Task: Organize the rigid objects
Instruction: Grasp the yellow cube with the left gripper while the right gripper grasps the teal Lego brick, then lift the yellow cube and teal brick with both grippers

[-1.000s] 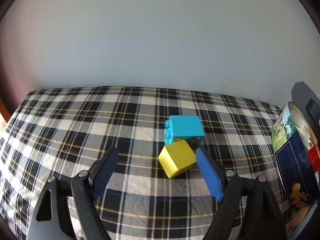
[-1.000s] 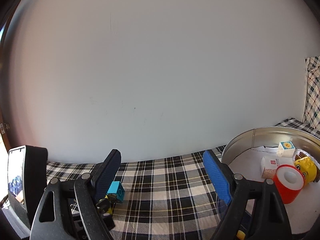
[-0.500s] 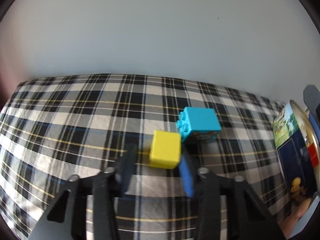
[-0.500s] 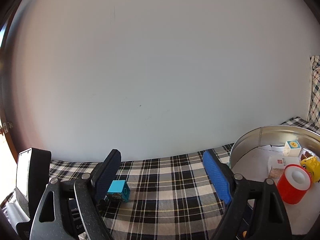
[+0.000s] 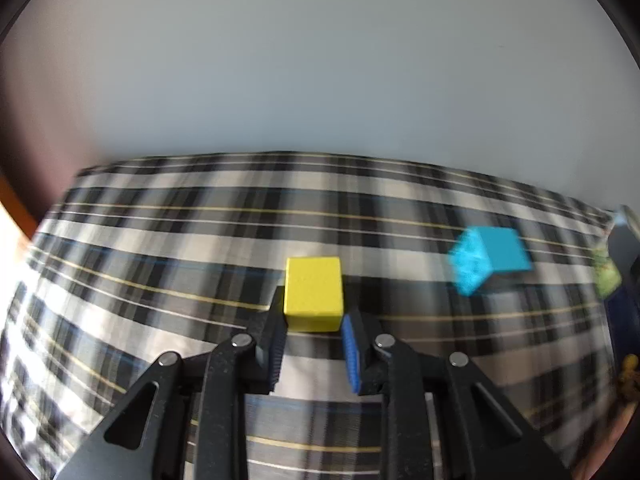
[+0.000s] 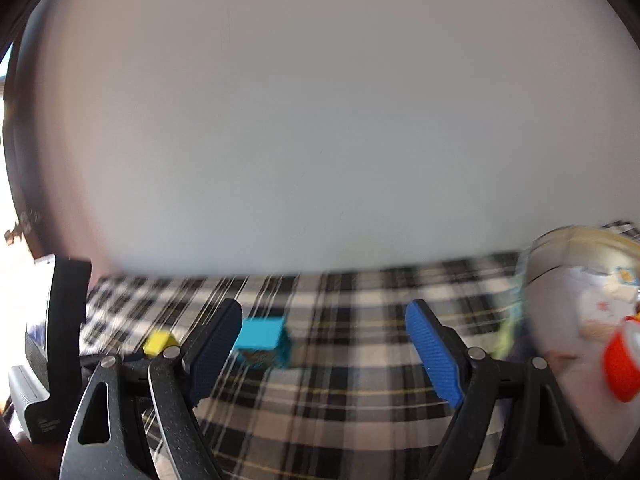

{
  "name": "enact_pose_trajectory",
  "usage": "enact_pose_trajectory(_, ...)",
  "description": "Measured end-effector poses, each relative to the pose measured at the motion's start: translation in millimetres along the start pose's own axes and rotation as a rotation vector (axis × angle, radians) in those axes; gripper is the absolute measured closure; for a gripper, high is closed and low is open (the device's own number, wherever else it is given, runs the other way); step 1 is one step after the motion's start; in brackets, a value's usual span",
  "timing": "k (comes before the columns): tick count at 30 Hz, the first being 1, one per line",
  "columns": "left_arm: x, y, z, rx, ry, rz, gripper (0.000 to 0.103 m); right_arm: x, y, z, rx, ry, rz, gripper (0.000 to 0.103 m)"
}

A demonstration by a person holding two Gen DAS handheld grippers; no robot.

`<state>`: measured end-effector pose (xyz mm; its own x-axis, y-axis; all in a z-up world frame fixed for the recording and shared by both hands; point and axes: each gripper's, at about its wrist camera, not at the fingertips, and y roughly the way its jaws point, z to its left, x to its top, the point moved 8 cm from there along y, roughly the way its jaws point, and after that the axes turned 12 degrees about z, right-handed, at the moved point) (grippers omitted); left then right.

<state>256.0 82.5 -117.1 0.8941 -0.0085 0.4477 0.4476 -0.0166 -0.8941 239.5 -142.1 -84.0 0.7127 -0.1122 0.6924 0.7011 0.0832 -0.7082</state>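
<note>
Left wrist: left gripper (image 5: pixel 313 330) nearly closed, clamped on yellow block (image 5: pixel 313 293) above plaid cloth (image 5: pixel 160 272). Cyan brick (image 5: pixel 490 262) at 2 o'clock of it, apart, blurred.

Right wrist: right gripper (image 6: pixel 324 344) spread wide, holding nothing. Cyan brick (image 6: pixel 262 340) just right of left finger; yellow block (image 6: pixel 160 342) at 9 o'clock. Metal tin (image 6: pixel 560 248) at 3 o'clock, red cylinder (image 6: pixel 622 360) inside.

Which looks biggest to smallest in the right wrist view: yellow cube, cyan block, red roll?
As they appear, motion blur aside:
1. cyan block
2. red roll, cut off by the frame edge, so unsure against the cyan block
3. yellow cube, farther off and partly hidden
</note>
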Motion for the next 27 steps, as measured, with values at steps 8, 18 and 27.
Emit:
enact_pose_trajectory(8, 7, 4, 7, 0.005, -0.016, 0.002, 0.079, -2, 55, 42, 0.013, -0.06, 0.2, 0.032)
enact_pose_trajectory(18, 15, 14, 19, -0.037, -0.025, 0.002, 0.079, -16, 84, 43, 0.019, -0.029, 0.351, 0.058)
enact_pose_trajectory(27, 12, 15, 26, -0.093, -0.054, -0.001, 0.078, -21, 72, 45, 0.069, -0.046, 0.334, 0.058)
